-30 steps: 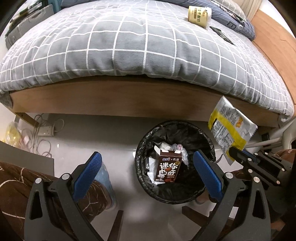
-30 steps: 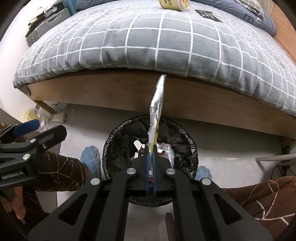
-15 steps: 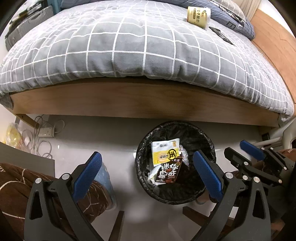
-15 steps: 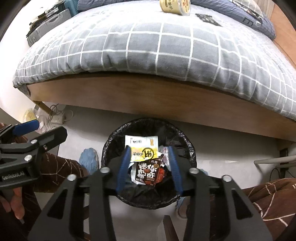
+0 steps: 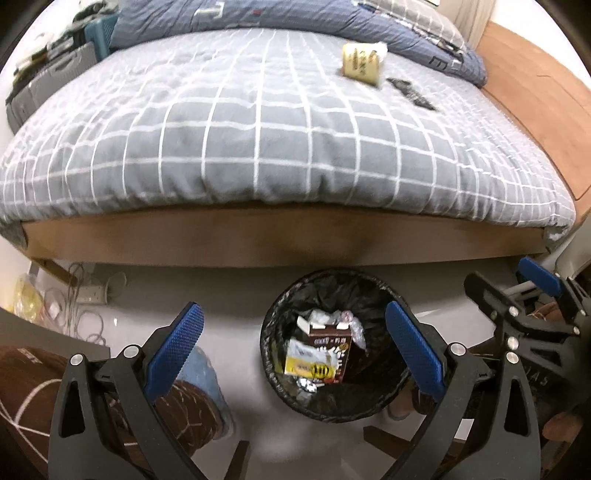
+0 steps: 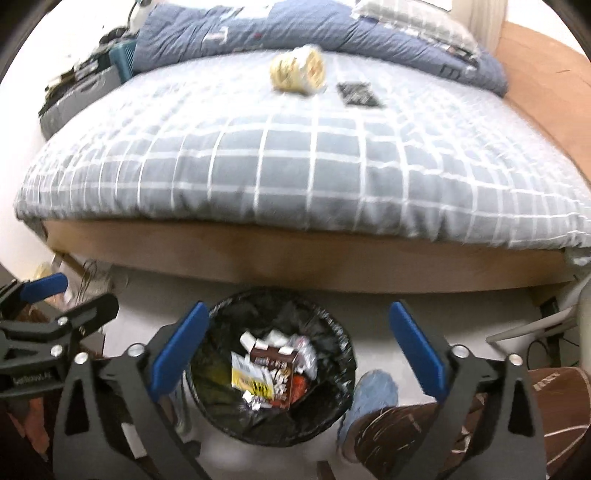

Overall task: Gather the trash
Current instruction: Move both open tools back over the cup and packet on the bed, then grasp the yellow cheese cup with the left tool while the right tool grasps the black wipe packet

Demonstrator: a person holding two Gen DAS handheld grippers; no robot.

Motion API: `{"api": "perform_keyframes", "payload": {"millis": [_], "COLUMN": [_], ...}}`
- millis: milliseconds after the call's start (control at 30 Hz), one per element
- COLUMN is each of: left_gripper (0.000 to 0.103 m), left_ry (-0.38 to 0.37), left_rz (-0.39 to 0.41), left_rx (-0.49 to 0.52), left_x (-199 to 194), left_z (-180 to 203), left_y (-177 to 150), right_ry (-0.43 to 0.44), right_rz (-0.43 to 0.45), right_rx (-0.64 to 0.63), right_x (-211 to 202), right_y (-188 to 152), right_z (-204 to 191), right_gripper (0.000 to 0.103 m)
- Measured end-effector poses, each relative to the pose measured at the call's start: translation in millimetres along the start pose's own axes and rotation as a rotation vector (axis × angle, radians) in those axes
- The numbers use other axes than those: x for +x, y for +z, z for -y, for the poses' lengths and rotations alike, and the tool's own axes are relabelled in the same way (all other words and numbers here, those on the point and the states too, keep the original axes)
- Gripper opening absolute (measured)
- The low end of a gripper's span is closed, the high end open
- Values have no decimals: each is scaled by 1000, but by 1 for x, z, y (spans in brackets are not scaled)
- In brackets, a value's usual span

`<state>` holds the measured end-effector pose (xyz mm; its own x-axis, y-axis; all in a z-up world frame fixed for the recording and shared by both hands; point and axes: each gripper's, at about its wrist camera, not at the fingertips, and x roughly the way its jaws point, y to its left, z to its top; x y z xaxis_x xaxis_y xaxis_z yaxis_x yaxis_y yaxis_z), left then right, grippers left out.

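Left wrist view looked down past the left tool [image 5: 293, 341], whose blue pads stood wide apart with nothing between them. Below it, on the pale floor [image 5: 236, 306], sat a round trash bin [image 5: 273, 373] lined with a black bag, just in front of the wooden bed frame [image 5: 258, 240]. Inside the bin lay a yellow-and-white snack wrapper [image 5: 308, 363] against a brown drink carton [image 5: 332, 347], with crumpled white paper behind them. At the right edge of that view the right tool [image 5: 517, 280] was visible beside the bin.

Right wrist view showed the right tool [image 6: 295, 350] with its jaws opening, spread wide and empty, the bin [image 6: 332, 325] directly between and below its pads. The wrapper [image 6: 251, 376] rested in the bin, free of both tools.

On the grey checked bedcover [image 5: 258, 129] further back lay a cream-coloured cup [image 5: 361, 64] on its side and, just beside it, a flat dark packet [image 5: 410, 94]. A blue duvet [image 5: 258, 18] was bunched at the far end. Brown patterned trouser legs [image 6: 424, 424] and a blue slipper [image 6: 373, 391] of the person showed near the bin.
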<state>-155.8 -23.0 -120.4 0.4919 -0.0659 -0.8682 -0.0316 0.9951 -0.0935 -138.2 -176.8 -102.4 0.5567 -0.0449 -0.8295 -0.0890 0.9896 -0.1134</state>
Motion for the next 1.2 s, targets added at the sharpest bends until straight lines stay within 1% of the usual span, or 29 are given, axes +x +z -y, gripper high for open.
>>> {"api": "perform_keyframes", "payload": {"millis": [233,333,433,567,767,900,1000,1200], "left_gripper": [97,97,97,97,97,97,97,97], "left_ry": [-19,-19,-25,-33,-46,-47,-59,-76], "left_rz": [50,72,96,131,157,178,171,138], "left_rx": [36,30,31,43,49,59,68,76], "left_x": [-17,-26,-33,-39,-35,-26,-9,34], "left_z": [16,18,22,29,38,43,47,57], "left_y": [14,27,44,70,110,142,167,205], "right_ry": [-25,-45,-54,-45,-55,-61,-77,-86], "right_rz": [91,122,147,185,218,243,258,234], "right_rx": [27,41,53,62,71,97,86,83], "right_x": [-26,-34,-40,-46,-37,-26,-12,26], "right_y": [20,34,48,71,113,143,168,210], "right_z": [18,28,37,49,62,72,78,94], "right_gripper": [95,96,95,95,95,95,95,95]}}
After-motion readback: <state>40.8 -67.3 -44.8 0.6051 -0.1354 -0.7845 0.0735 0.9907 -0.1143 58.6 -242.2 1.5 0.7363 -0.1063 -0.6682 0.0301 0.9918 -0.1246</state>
